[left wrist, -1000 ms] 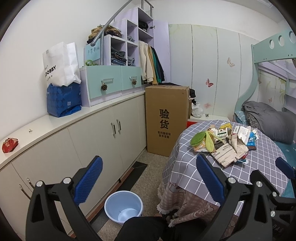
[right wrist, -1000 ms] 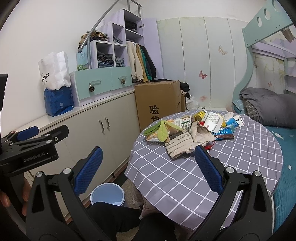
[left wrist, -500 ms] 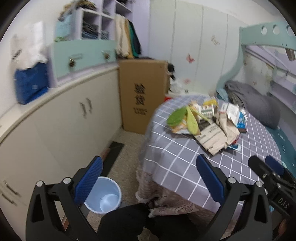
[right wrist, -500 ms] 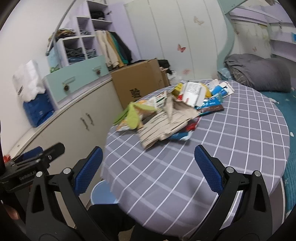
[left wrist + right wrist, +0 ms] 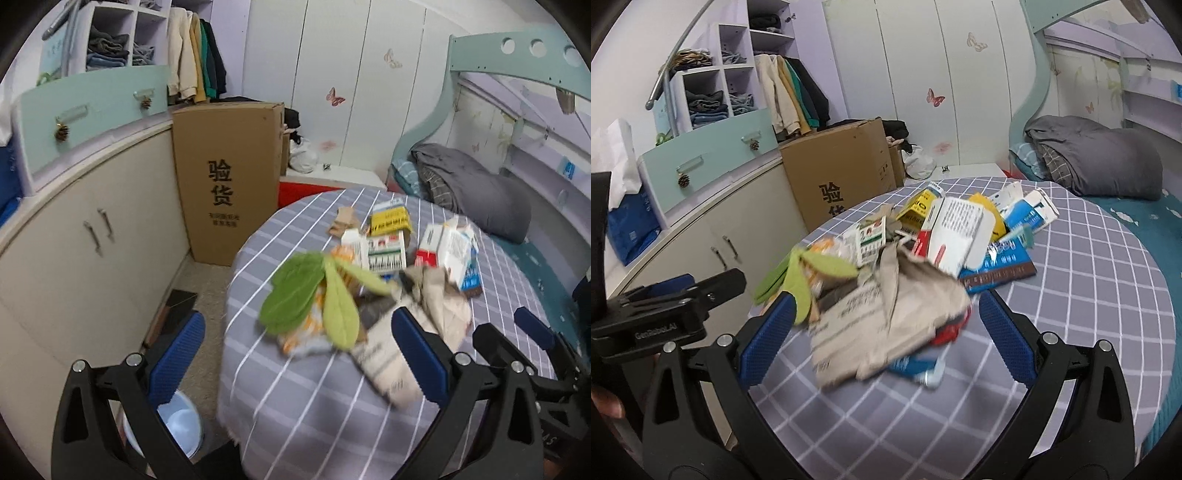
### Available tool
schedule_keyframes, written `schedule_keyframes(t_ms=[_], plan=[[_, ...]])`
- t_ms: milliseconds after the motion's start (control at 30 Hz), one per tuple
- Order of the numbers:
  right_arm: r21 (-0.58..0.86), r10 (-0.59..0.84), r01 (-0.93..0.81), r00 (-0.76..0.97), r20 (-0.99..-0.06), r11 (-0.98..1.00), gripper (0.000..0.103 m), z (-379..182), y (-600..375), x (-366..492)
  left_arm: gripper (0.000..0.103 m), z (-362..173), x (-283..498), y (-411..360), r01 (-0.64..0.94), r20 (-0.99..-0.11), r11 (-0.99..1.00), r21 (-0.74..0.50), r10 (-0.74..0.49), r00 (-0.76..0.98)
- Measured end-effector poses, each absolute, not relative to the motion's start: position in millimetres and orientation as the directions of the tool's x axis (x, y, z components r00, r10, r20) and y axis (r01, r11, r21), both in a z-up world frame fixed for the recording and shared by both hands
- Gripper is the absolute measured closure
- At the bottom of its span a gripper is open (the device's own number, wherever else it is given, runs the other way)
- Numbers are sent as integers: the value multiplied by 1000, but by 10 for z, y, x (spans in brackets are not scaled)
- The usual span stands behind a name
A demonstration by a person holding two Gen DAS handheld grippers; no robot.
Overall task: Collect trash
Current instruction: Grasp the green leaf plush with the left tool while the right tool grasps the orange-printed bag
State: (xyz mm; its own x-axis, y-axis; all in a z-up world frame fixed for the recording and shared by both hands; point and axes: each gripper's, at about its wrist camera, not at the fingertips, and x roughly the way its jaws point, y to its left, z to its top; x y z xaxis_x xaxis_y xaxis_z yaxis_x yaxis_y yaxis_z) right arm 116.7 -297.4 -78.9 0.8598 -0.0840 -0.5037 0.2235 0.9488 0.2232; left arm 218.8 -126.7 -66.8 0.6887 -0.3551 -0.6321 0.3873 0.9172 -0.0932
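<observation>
A pile of trash lies on a round table with a grey checked cloth (image 5: 303, 398) (image 5: 1089, 266): green leaves (image 5: 295, 291) (image 5: 798, 280), a crumpled brown paper bag (image 5: 436, 306) (image 5: 886, 317), cardboard boxes (image 5: 388, 221) (image 5: 956, 229) and blue packets (image 5: 997, 266). My left gripper (image 5: 299, 354) is open and empty above the near edge of the pile. My right gripper (image 5: 886, 339) is open and empty, its fingers either side of the paper bag, above it. A light blue bin (image 5: 181, 428) stands on the floor left of the table.
A tall cardboard box (image 5: 225, 177) stands behind the table against cream cabinets (image 5: 92, 236). A bed with a grey blanket (image 5: 476, 192) is on the right. Shelves with clothes (image 5: 713, 99) sit on the counter.
Both grippers have moved forward and down towards the trash pile on the table. The pile now fills the middle of both views. Both stayed open.
</observation>
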Motion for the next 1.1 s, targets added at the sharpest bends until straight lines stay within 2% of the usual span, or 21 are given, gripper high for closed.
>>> schedule_keyframes(t_ms=[67,100,333,400,467,600,767,967,1100], plan=[[224,-83,225,857,-509,948,6,-764,-3011,1298,7,-726,2352,-1351,405,-647,910,-89,-362,671],[223,-82,223,857,-509,949,6,-751,-3021,1342,17,-769,2441,-1385,408,-660,908,-95,-365,657],[217,-59,200,851,-522,956,6,-733,-3058,1672,52,-1035,2840,-1427,420,-727,882,-211,-429,536],[208,-58,195,848,-527,958,6,-743,-3037,1718,73,-1026,2841,-1389,428,-722,872,-239,-454,523],[203,-53,188,845,-531,961,6,-742,-3012,1761,90,-998,2832,-1390,444,-712,861,-249,-473,518],[198,-58,191,846,-531,961,6,-705,-2970,1777,95,-865,2740,-1309,456,-649,840,-292,-525,550],[179,-47,165,847,-529,970,6,-595,-2785,1812,96,-626,2590,-1069,446,-555,829,-338,-558,617],[170,25,95,803,-596,981,6,-626,-2387,2087,96,-394,2426,-486,309,-483,900,-308,-428,764],[162,37,104,725,-687,981,6,-831,-2134,2428,96,-409,2428,-149,217,-492,938,-272,-329,806]])
